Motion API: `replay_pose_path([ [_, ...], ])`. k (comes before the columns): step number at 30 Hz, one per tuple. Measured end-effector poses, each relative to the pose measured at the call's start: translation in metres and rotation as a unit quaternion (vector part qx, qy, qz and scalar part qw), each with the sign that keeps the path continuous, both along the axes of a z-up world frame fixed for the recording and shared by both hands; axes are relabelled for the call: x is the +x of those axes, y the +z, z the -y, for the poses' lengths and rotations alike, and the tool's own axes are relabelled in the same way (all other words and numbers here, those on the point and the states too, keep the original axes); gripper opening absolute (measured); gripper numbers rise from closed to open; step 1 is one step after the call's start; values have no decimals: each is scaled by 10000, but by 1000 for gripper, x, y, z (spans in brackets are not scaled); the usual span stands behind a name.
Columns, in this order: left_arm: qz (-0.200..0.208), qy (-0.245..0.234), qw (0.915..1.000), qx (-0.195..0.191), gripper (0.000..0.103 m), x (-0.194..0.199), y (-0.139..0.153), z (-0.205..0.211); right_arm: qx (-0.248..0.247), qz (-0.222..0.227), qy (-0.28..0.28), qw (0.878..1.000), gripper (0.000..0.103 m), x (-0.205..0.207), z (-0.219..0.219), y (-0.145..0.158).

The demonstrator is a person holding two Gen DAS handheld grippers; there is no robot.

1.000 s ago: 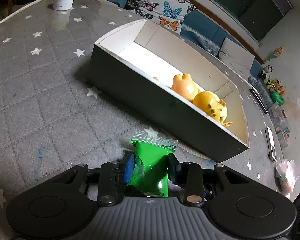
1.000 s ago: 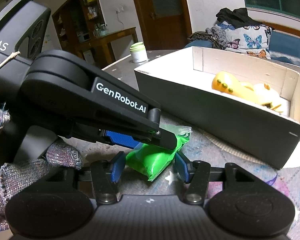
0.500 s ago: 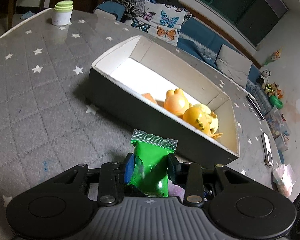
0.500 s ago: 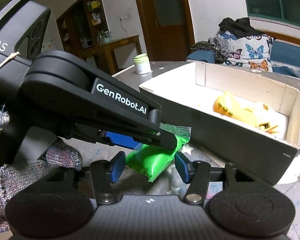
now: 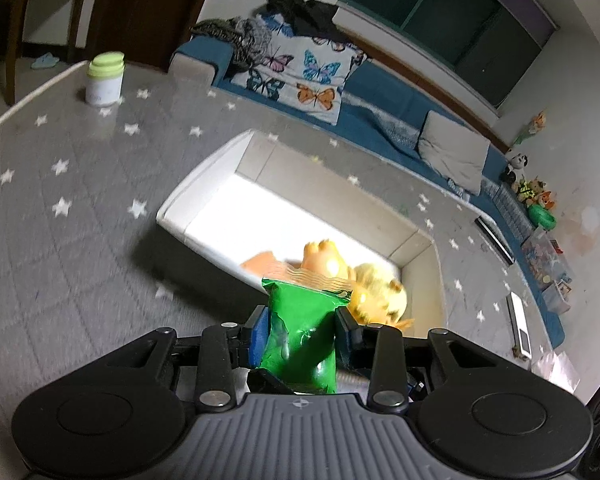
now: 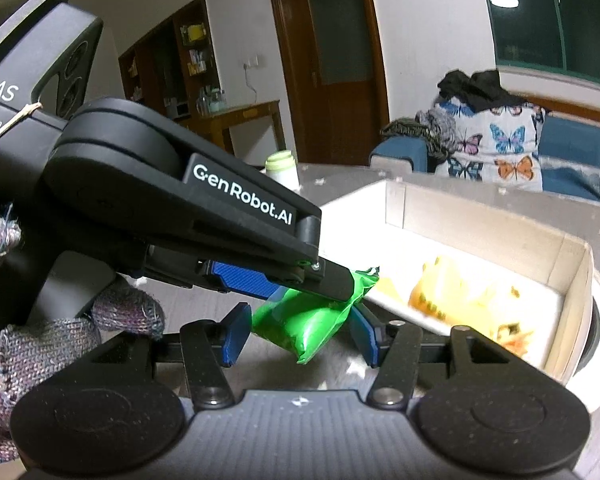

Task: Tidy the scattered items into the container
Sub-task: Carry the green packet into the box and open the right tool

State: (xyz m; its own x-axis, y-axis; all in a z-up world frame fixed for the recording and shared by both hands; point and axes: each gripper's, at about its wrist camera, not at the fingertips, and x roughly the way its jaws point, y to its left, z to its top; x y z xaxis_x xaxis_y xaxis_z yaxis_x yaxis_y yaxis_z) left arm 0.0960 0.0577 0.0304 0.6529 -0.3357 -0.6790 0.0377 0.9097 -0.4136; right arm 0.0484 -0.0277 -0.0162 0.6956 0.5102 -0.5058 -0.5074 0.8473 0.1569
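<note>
A green zip bag (image 5: pixel 300 336) hangs clear of the grey star-patterned table, just short of the box's near wall. My left gripper (image 5: pixel 302 318) is shut on it, blue pads pressed to both sides. In the right wrist view the same bag (image 6: pixel 304 324) also spans my right gripper (image 6: pixel 296 330), whose pads touch its two ends, while the left gripper (image 6: pixel 332 280) clamps it from above. The black box with a white inside (image 5: pixel 188 200) (image 6: pixel 572 248) lies just beyond. An orange toy (image 5: pixel 324 256) and a yellow toy (image 5: pixel 380 292) rest at its near right end.
A white jar with a green lid (image 5: pixel 104 78) stands at the table's far left edge. A blue sofa with a butterfly cushion (image 5: pixel 300 76) runs behind the table. A gloved hand (image 6: pixel 40 344) holds the left gripper's handle.
Both grippers have risen together with the green bag. The box now sits lower in both views and more of its inside shows.
</note>
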Motion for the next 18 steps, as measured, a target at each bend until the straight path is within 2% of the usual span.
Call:
replay_pose_path([
  [8,243,-13,9997,9,38,25,16,6,-45,298,-132,9995,57,21,-5,19],
  [18,196,-75,9997,-156,38,58,7,10,-181,316,-287,9989,57,55,5,25],
])
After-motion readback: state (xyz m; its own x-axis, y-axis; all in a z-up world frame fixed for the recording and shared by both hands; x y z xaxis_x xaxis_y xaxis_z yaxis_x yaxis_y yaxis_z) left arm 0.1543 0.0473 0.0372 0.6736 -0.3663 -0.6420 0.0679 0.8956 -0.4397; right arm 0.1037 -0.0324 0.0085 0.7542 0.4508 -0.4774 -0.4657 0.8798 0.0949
